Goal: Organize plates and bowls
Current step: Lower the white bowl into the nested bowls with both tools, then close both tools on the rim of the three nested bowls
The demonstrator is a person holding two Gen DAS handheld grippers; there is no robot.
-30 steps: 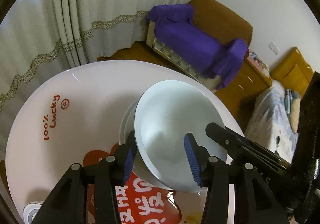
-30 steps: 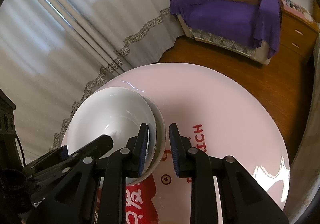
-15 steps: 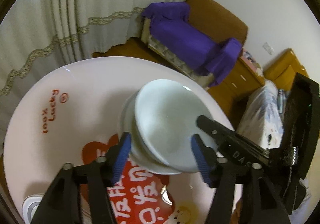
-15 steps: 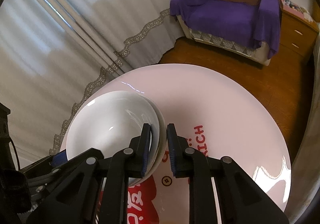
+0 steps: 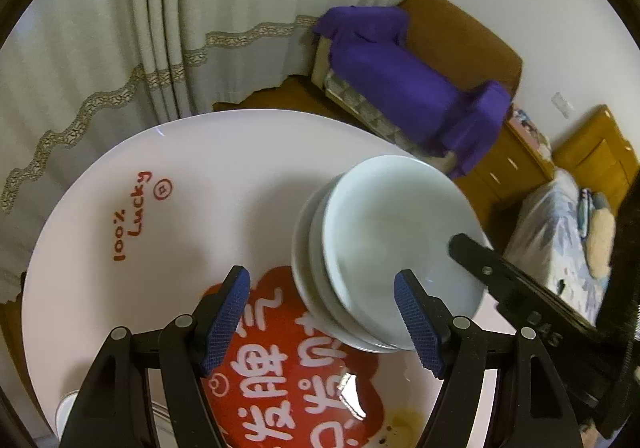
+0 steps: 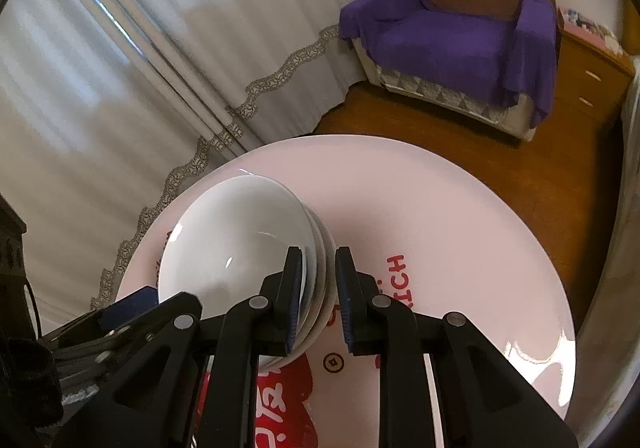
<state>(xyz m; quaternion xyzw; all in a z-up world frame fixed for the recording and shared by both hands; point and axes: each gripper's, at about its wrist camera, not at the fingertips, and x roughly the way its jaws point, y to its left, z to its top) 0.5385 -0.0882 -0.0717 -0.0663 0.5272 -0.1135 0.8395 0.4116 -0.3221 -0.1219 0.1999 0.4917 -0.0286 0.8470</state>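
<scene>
Desk [image 5: 224, 167]: round, white, glossy top with red lettering ("100% Lucky", "RICH") and a large red patch bearing white characters. It lies under and ahead of both claws.

Armchair [image 6: 460, 35]: brown, draped with a purple cloth, well beyond both claws, against the far wall beside a pale curtain [image 5: 100, 47].

Stack of bowls [image 5: 384, 248]: white, nested, about three rims showing at the edge. It is tilted, its open side turned towards the left claw, and stands on the desk over the edge of the red patch. From the left wrist it sits ahead and to the right of the claw's gap; from the right wrist it sits ahead and to the left, its near rim [image 6: 312, 288] between the pads.

Right claw [image 6: 318, 300]: black frame, blue pads, nearly closed. One pad lies inside the top bowl, the other outside the stack, gripping the stacked rims.

Left claw [image 5: 320, 312]: black frame, blue ribbed pads, held wide apart, its jaws just having been opening. Nothing is gripped; only the red patch of the desk shows between the pads, and the right pad stands just in front of the stack's lower rim.
</scene>
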